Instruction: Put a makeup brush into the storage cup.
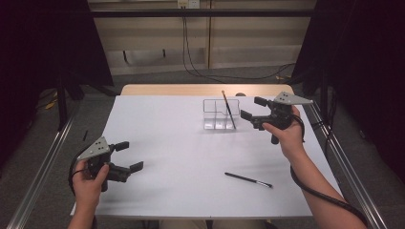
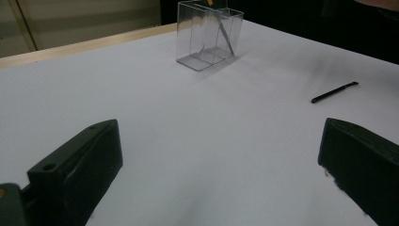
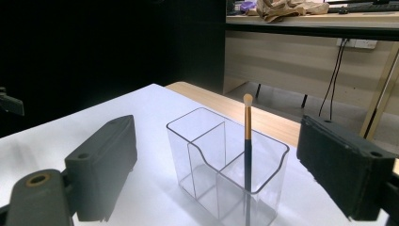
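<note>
Right gripper (image 1: 250, 109) fingers spread wide, nothing between them, just beside the clear organizer (image 1: 219, 114), where a brush (image 3: 247, 141) stands upright. Left gripper (image 1: 129, 156) fingers released too, empty above the white surface (image 1: 167, 143); a second brush (image 1: 248, 180) lies well apart.

A: What carries everything here?

B: A table (image 1: 157, 143) with a white top; a strip of pale wood shows along its far edge.

A: What lies directly on it?

B: A clear plastic organizer (image 1: 217, 117) with compartments stands toward the far side, right of the middle. A dark brush (image 1: 248, 180) lies flat near the front edge on the right, well apart from the organizer.

A: Anything inside the organizer?

B: Another brush (image 3: 247, 141) stands in a compartment at its right end, tip upward, leaning slightly.
</note>
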The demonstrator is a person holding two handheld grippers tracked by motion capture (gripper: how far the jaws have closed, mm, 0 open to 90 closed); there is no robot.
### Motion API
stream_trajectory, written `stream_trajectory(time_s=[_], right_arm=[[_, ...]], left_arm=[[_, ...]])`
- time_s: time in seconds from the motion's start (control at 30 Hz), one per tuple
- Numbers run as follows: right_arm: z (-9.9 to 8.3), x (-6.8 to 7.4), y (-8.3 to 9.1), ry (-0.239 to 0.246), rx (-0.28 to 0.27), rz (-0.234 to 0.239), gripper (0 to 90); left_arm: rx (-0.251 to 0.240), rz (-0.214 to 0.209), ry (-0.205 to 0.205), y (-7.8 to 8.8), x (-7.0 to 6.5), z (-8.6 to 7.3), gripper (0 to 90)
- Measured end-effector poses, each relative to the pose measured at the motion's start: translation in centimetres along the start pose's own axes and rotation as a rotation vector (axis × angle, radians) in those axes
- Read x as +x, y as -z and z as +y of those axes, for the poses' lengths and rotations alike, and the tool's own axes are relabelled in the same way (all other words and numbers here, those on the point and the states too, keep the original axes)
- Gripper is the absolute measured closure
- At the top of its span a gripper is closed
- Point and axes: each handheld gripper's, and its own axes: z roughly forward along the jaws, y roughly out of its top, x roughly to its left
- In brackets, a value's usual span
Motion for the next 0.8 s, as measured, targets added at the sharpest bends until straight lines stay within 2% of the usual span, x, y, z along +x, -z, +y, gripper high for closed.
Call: stream_trajectory(time_s=[0.27, 0.4, 0.43, 0.57, 0.63, 0.8], right_arm=[[-0.7, 0.3, 0.9, 0.006, 0.015, 0.014, 11.6], [-0.9, 0.5, 1.3, 0.001, 0.016, 0.026, 11.9], [-0.9, 0.6, 1.3, 0.004, 0.012, 0.026, 11.9], [-1.0, 0.9, 1.8, 0.015, 0.02, 0.025, 11.7], [-1.0, 0.9, 2.1, 0.021, 0.026, 0.028, 11.7], [-1.1, 1.1, 2.6, 0.02, 0.03, 0.036, 11.2]], left_arm=[[0.009, 0.006, 0.007, 0.1, -0.2, -0.2, 0.3], [0.022, 0.007, 0.002, 0.0, -0.2, -0.3, 0.2], [0.026, 0.01, -0.01, 0.1, -0.2, -0.3, 0.2], [0.019, 0.006, 0.006, 0.0, -0.2, -0.3, 0.3], [0.032, 0.009, -0.015, -0.1, -0.2, -0.3, 0.3], [0.02, 0.001, 0.0, 0.0, -0.2, -0.2, 0.3]])
